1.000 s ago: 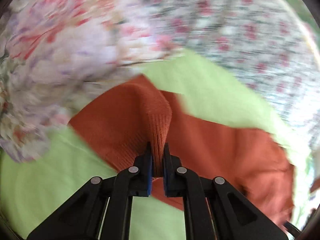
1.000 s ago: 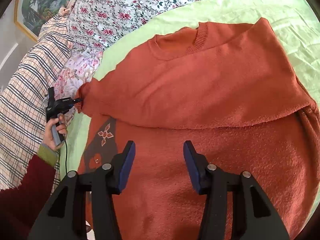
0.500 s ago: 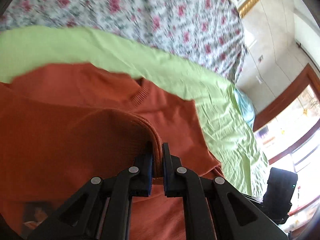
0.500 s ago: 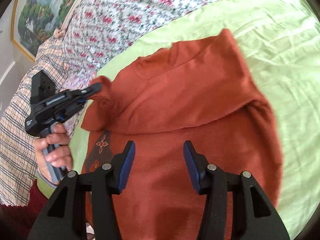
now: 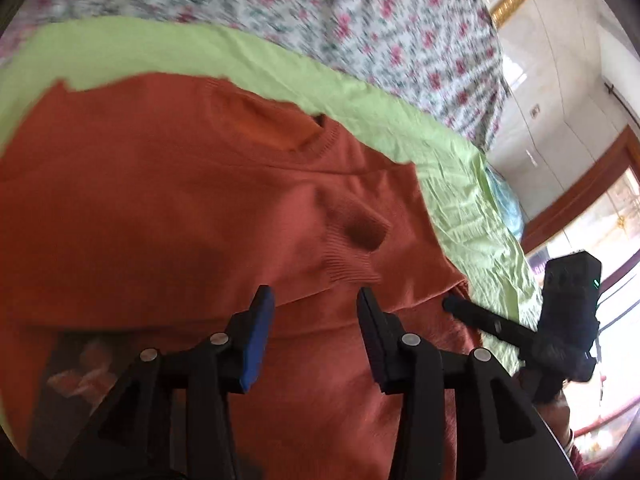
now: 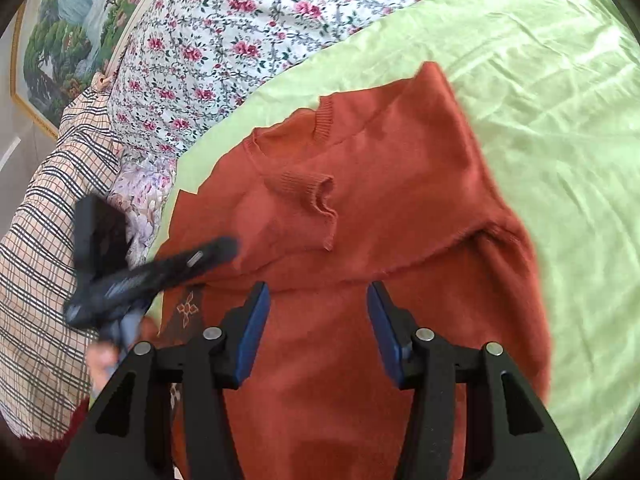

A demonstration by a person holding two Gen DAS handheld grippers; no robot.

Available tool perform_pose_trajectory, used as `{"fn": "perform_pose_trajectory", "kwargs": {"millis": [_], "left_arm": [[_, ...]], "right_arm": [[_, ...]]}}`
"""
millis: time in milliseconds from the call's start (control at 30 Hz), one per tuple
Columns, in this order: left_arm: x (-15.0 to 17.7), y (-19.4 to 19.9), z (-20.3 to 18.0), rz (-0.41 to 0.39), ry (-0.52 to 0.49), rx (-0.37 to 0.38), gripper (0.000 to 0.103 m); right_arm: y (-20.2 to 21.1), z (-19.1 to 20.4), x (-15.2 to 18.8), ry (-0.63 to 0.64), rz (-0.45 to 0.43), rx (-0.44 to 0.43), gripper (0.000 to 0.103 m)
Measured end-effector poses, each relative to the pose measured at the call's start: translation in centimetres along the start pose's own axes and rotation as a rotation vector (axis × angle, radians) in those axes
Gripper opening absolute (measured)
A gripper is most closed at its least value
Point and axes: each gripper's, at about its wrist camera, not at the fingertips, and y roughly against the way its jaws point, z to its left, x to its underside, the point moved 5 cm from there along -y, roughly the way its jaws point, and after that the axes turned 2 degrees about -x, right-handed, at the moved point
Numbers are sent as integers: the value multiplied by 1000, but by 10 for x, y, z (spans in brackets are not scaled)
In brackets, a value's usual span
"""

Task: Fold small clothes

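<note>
1. My left gripper [image 5: 314, 312] and right gripper [image 6: 318, 308], both spread wide, grasp nothing.
2. Orange sweater [image 6: 400, 208] lies on the green sheet [image 6: 560, 120], its sleeve cuff [image 6: 308, 188] folded across the chest.
3. Judged next: fold the other side inward.

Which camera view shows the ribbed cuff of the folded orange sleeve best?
The right wrist view: the ribbed cuff of the folded orange sleeve is sharp, lying on the sweater's chest below the collar. The left wrist view shows the same cuff closer, though softer with motion blur.
</note>
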Motion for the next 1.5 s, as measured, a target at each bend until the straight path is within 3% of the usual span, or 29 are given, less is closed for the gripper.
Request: {"fn": "perform_pose_trajectory", "kwargs": {"millis": [33,100,200,267,400,433,467,500,633,700,767,900,1067,1267,1367,1467,1500], "left_arm": [[2,12,9,-21,10,-26,47],[11,47,50,-92,61,-162,52],[22,78,116,-139,176,-357,52],[26,88,153,-151,266,-393,52],[23,77,187,-99,309,-415,50],[20,71,188,-91,303,-412,50],[13,65,186,-91,281,-413,50],[9,62,183,-92,268,-415,50],[-12,41,173,-85,228,-432,49],[-13,35,170,-91,210,-464,47],[-10,32,169,-89,202,-497,46],[-5,37,170,-111,231,-491,37],[-1,46,188,-149,362,-412,36],[5,53,202,-166,460,-291,36],[6,55,204,-153,451,-274,36],[6,55,199,-139,411,-304,36],[6,55,199,-139,410,-304,36]], "right_arm": [[-5,2,-4,14,-3,4,60],[-20,4,-13,38,-5,28,63],[-46,-1,-28,32,7,55,65],[-62,-5,-36,15,19,64,66],[-97,-4,-52,-2,43,35,67],[-103,0,-56,11,53,32,60],[-105,4,-58,25,68,28,39],[-101,10,-61,37,82,15,7],[-42,28,-79,109,-46,4,5],[-10,13,-85,78,-109,39,5],[3,-13,-85,46,-109,105,5],[-7,-49,-75,-13,-25,161,5],[-9,-39,-73,11,-26,141,6],[-40,-53,-61,0,61,204,8],[-38,-58,-56,-11,56,226,9],[-15,-45,-59,20,-50,287,22],[-10,-39,-59,38,-75,290,34]]}}
